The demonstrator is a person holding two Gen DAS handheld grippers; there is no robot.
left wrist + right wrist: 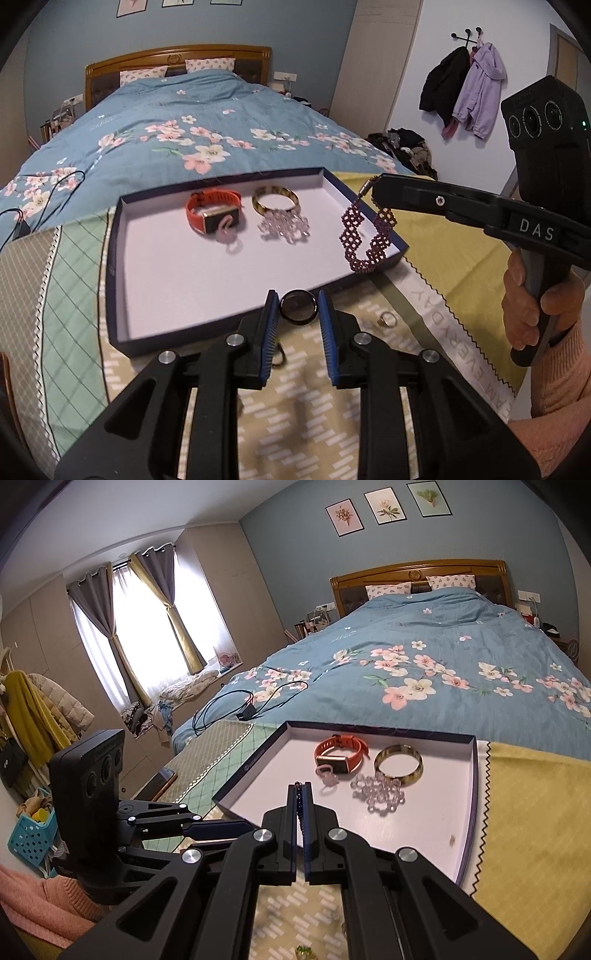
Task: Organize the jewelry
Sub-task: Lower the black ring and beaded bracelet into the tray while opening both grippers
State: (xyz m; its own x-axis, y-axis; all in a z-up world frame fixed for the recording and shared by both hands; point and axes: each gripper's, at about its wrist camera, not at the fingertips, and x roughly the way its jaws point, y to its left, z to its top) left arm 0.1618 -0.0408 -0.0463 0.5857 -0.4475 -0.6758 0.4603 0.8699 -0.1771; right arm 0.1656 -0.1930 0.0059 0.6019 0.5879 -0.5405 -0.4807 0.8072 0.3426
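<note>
A shallow dark-blue tray (pixel 114 280) with a white floor lies on the bed's cloth. In it lie an orange watch (pixel 212 212), a mottled bangle (pixel 275 199), a clear bead bracelet (pixel 284 226) and a small pink ring (pixel 226 225). My left gripper (pixel 298 314) is shut on a black ring (pixel 298 307) at the tray's near edge. My right gripper (pixel 375 190) is shut on a purple beaded bracelet (pixel 365 236) that hangs over the tray's right corner. In the right wrist view the gripper (pixel 302 788) pinches the beads (pixel 300 805) over the tray (pixel 474 775).
A gold ring (pixel 387 319) lies on the patterned cloth right of my left gripper. Another small ring (pixel 279 357) shows under the left finger. A green-stoned piece (pixel 304 952) lies on the cloth below my right gripper. A black cable (pixel 255 698) lies on the blue quilt.
</note>
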